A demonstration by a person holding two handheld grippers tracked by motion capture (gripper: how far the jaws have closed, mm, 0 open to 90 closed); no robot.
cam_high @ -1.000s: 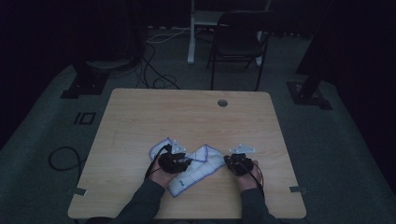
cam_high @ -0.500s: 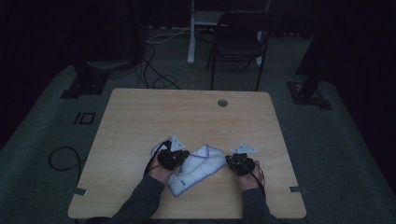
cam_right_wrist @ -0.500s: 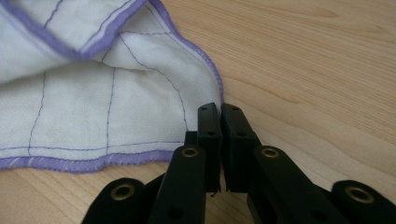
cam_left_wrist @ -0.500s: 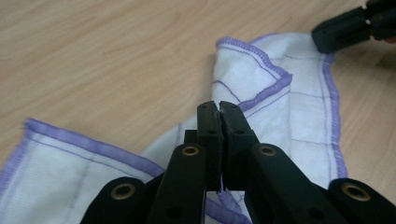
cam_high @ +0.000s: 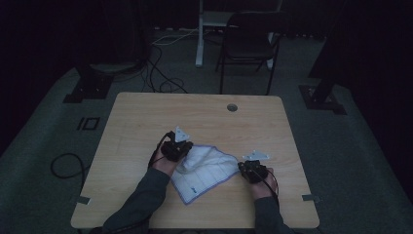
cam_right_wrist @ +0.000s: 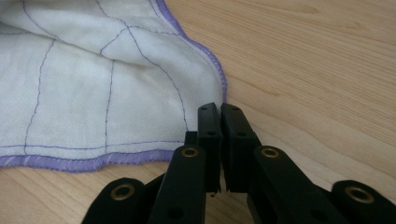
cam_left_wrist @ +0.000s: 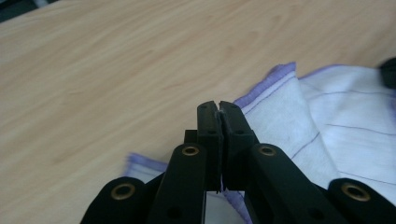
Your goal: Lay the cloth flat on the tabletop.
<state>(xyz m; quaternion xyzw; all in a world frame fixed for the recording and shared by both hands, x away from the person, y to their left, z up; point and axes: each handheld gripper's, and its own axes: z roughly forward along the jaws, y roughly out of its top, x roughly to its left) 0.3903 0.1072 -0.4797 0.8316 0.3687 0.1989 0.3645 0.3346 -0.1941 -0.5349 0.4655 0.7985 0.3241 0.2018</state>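
A white cloth (cam_high: 207,171) with purple stitched edging lies partly spread on the wooden table (cam_high: 204,117), between my two grippers. My left gripper (cam_high: 184,152) is at the cloth's left side, jaws shut on a thin piece of its edge (cam_left_wrist: 218,105); a fold of the cloth (cam_left_wrist: 289,116) rises just right of the jaws. My right gripper (cam_high: 243,168) rests low at the cloth's right corner. Its jaws (cam_right_wrist: 219,108) are shut, and the purple hem of the cloth (cam_right_wrist: 116,93) runs straight into their tips.
A round cable hole (cam_high: 232,107) sits near the table's far edge. Beyond the table stand a dark chair (cam_high: 251,44) and a white desk leg (cam_high: 199,34), with cables on the floor (cam_high: 160,83). The person's forearms enter from the near edge.
My left gripper has moved away from the person and risen a little, taking the cloth's left edge with it. The crumpled left part has been drawn out. The right gripper stayed put.
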